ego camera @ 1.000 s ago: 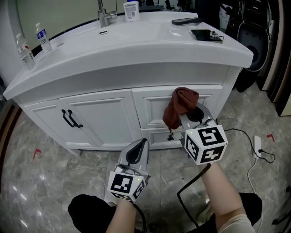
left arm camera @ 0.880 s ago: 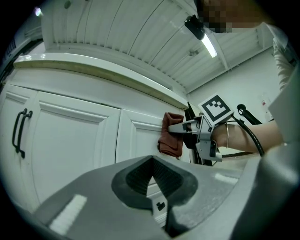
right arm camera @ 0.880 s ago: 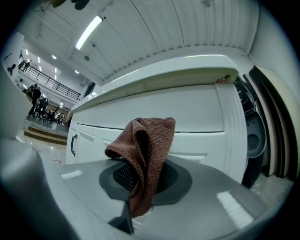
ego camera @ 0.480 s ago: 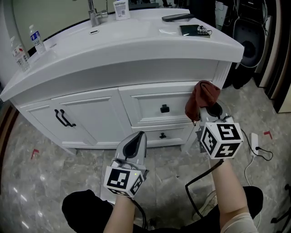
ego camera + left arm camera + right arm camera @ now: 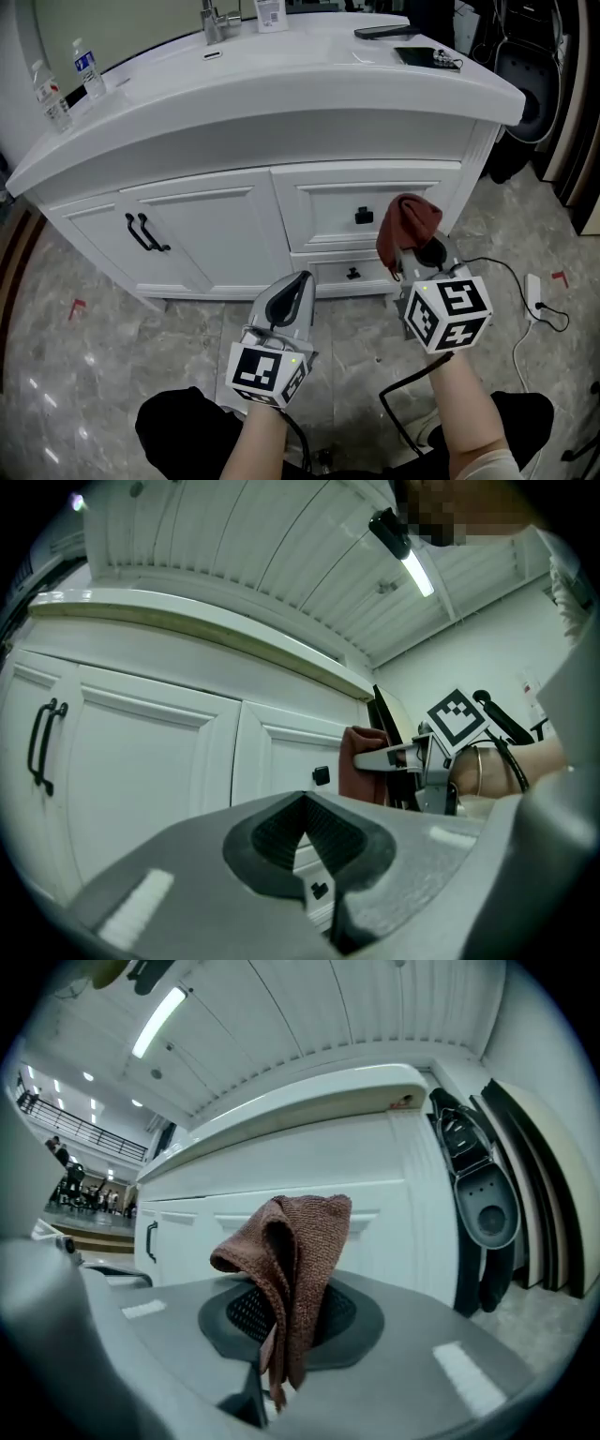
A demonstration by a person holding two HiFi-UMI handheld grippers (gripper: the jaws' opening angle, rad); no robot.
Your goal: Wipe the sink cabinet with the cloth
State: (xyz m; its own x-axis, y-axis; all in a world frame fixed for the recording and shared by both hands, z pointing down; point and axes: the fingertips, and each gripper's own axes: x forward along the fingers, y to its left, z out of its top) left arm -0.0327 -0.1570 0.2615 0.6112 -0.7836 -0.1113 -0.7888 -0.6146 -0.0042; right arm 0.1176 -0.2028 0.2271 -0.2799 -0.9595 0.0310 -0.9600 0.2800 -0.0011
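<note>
The white sink cabinet (image 5: 225, 234) fills the head view, with two doors at the left and two drawers at the right. A brown-red cloth (image 5: 405, 228) is bunched in my right gripper (image 5: 412, 255), which is shut on it just in front of the upper drawer (image 5: 375, 208). In the right gripper view the cloth (image 5: 291, 1269) stands up between the jaws. My left gripper (image 5: 287, 298) is shut and empty, low in front of the drawers; the left gripper (image 5: 309, 850) points at the cabinet (image 5: 159, 761).
On the countertop (image 5: 281, 84) stand two water bottles (image 5: 52, 98), a tap (image 5: 214, 21), a remote and a dark case (image 5: 427, 58). Black door handles (image 5: 145, 234) and drawer knobs (image 5: 364, 217) stick out. A cable and plug (image 5: 534, 295) lie on the floor at right.
My right gripper with the cloth has moved left and down across the drawer front. The view has shifted, and the left gripper stays about where it was.
</note>
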